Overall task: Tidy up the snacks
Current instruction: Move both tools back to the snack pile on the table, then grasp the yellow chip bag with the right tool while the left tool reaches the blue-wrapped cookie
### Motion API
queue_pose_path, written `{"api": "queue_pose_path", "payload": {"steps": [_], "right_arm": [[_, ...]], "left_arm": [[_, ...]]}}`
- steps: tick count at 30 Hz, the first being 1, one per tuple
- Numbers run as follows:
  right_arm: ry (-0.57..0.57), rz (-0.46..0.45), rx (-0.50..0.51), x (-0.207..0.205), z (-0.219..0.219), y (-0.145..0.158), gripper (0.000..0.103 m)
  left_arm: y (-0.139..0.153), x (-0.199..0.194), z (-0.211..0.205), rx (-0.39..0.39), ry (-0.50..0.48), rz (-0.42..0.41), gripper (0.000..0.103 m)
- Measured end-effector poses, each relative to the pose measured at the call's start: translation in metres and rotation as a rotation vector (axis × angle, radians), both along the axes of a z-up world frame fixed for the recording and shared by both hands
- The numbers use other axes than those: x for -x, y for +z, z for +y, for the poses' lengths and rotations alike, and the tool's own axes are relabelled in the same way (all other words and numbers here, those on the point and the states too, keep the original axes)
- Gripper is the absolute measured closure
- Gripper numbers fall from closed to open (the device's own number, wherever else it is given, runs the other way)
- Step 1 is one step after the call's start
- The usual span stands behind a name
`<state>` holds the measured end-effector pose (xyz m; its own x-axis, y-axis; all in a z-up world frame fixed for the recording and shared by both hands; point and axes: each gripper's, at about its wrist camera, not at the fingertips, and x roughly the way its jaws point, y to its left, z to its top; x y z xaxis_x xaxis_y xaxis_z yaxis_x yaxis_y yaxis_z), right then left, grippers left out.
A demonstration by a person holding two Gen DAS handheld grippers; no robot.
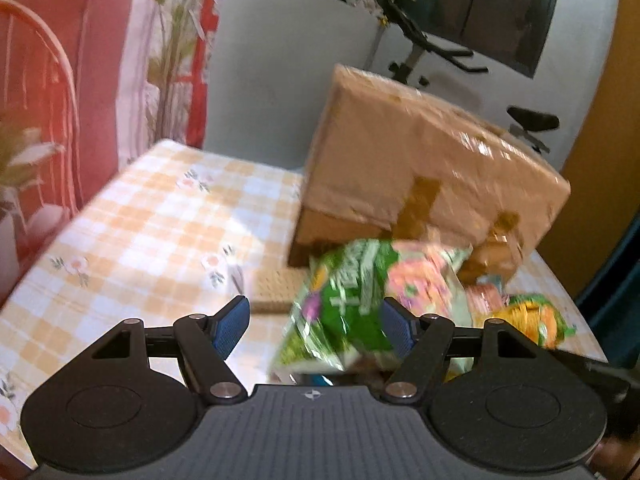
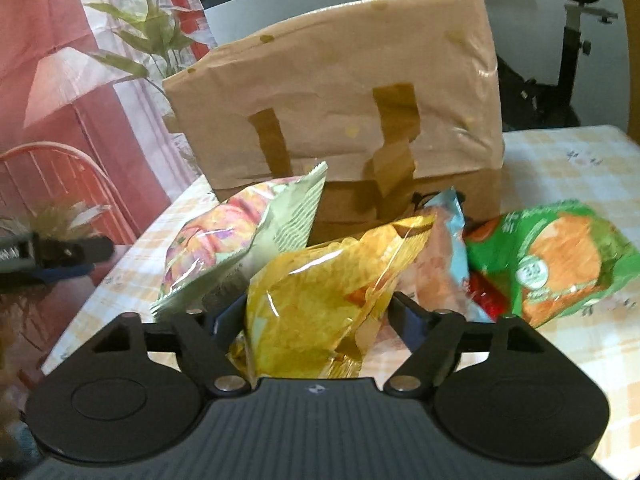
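**Hand-held grippers down at the snack pile**

Right hand-held gripper point(image 2: 320, 312) is around the yellow crinkly packet point(image 2: 320, 300); its jaws stand on either side of the film, but the packet hides both pads, so I cannot tell whether they press yet. My left hand-held gripper point(image 1: 316, 320) hangs released, with the green packet point(image 1: 344, 312) lying between its fingers toward the right one; that view is blurred, so I cannot tell whether the blue pad point(image 1: 396, 328) touches it.

The snacks lie heaped on the checked surface point(image 1: 152, 216), against the foot of the taped cardboard box point(image 2: 340, 96): a peach-printed packet point(image 2: 224, 236) toward the left edge, a green-and-orange packet point(image 2: 560, 256) toward the right, a pale blue one point(image 2: 448, 248) between that and the yellow.

I judge all of these light, puffed with air, and slippery in their film. The contents are probably brittle, so a hard squeeze across the belly could crush them. I would take hold at a crimped end seam, where the film is flat and stiffer. Pulling one out may drag its neighbours along.
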<state>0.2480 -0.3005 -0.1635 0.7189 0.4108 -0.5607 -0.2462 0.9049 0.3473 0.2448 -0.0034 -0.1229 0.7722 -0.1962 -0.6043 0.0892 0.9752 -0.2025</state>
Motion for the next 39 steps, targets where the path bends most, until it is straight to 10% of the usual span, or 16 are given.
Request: {"api": "queue_pose_path", "payload": {"steps": [26,39], "right_arm": [[-0.085,-0.066,-0.057,0.029,-0.041,0.012,0.037],[-0.071,-0.053,-0.042,0.028,-0.041,0.01,0.037]], "left_arm": [[-0.053,-0.027,-0.05,-0.081,-0.203,0.15,0.055],[-0.064,-0.036,-0.042,-0.181,-0.129,0.13,0.036]]}}
